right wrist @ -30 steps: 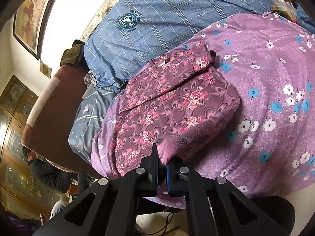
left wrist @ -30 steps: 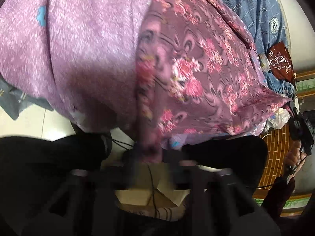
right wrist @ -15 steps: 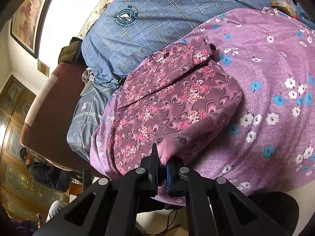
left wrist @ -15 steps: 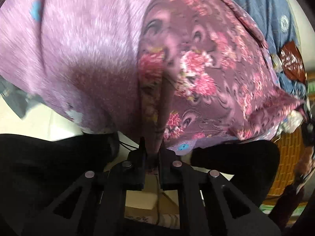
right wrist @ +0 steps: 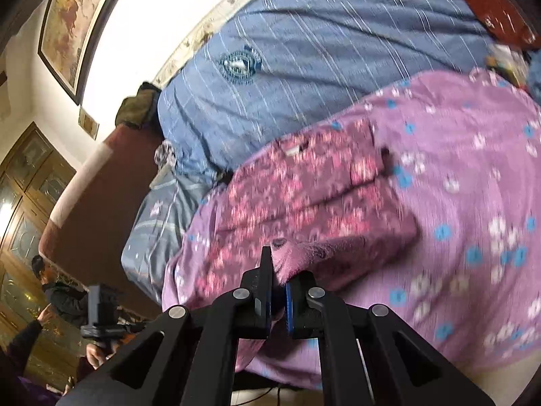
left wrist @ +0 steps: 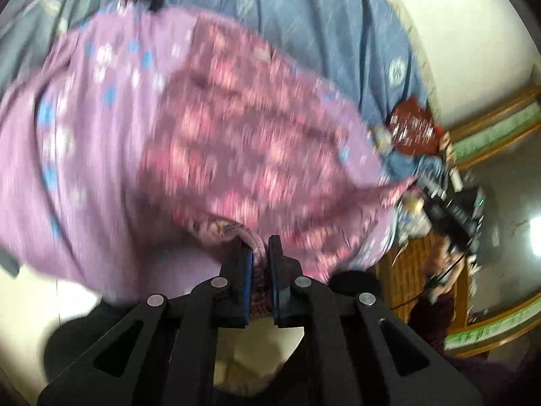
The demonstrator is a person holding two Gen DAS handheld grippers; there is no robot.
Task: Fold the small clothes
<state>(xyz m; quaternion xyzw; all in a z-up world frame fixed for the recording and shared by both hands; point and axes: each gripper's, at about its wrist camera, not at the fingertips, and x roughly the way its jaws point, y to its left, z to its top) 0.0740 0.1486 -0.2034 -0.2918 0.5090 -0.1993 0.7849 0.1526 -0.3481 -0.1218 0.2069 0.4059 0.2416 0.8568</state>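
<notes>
My left gripper (left wrist: pixel 259 257) has its jaws pinched nearly together on a bunched hem of the shirt (left wrist: pixel 257 142), the cloth wedged between the blue pads. In this view the floral shirt lies on the purple sheet (left wrist: pixel 84 135), blurred, with the blue quilt (left wrist: pixel 321 27) beyond it. From the right wrist, my right gripper (right wrist: pixel 278 282) is likewise closed down to a narrow gap on the shirt's (right wrist: pixel 304 196) near edge, pinkish fabric caught between its fingers. Here the shirt looks already doubled, a thick fold at its right side, collar label toward the quilt (right wrist: pixel 304 50). I judge I'm mid-fold, holding the bottom hem at two points. Next calls for carrying both corners up and over toward the collar together, keeping the hem taut and level, then letting go.
</notes>
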